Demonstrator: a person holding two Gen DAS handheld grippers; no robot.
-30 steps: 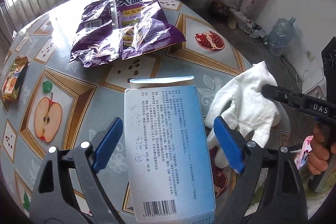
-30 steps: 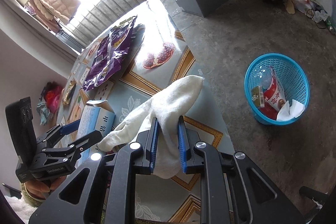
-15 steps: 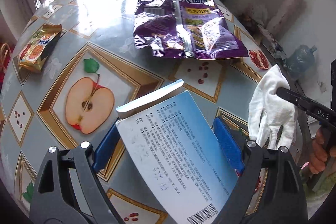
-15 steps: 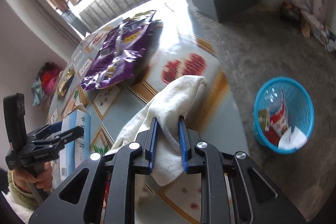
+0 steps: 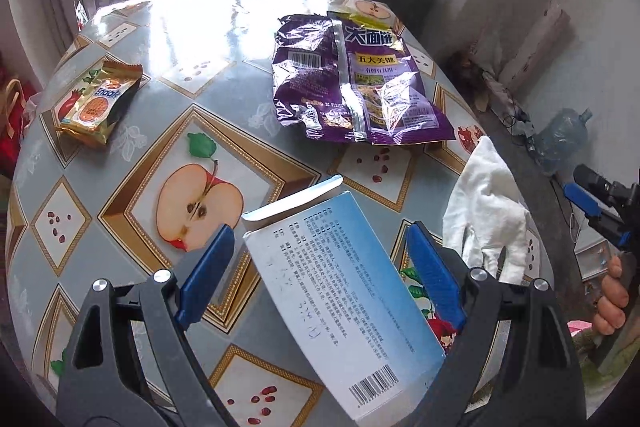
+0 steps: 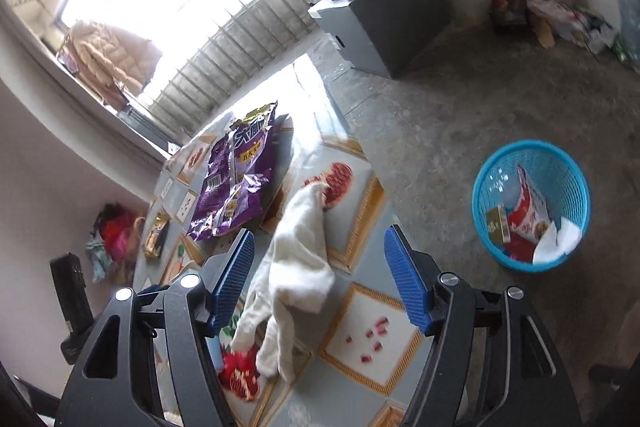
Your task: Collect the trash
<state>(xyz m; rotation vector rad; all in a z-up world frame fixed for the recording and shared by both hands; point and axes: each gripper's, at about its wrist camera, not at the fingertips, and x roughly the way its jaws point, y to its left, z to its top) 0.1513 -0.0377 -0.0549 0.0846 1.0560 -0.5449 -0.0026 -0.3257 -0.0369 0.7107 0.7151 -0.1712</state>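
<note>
Right wrist: white glove (image 6: 300, 267) between spread right hand-held gripper (image 6: 320, 283) jaws

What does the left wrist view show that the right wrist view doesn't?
Only the left wrist view shows the blue-and-white box lying between the open left gripper, and the person's fingers on the other handle. Only the right wrist view shows the blue basket on the floor, already holding trash, and the open right gripper. Both show the white cloth loose on the table, the purple bag and the gold snack packet.
</note>
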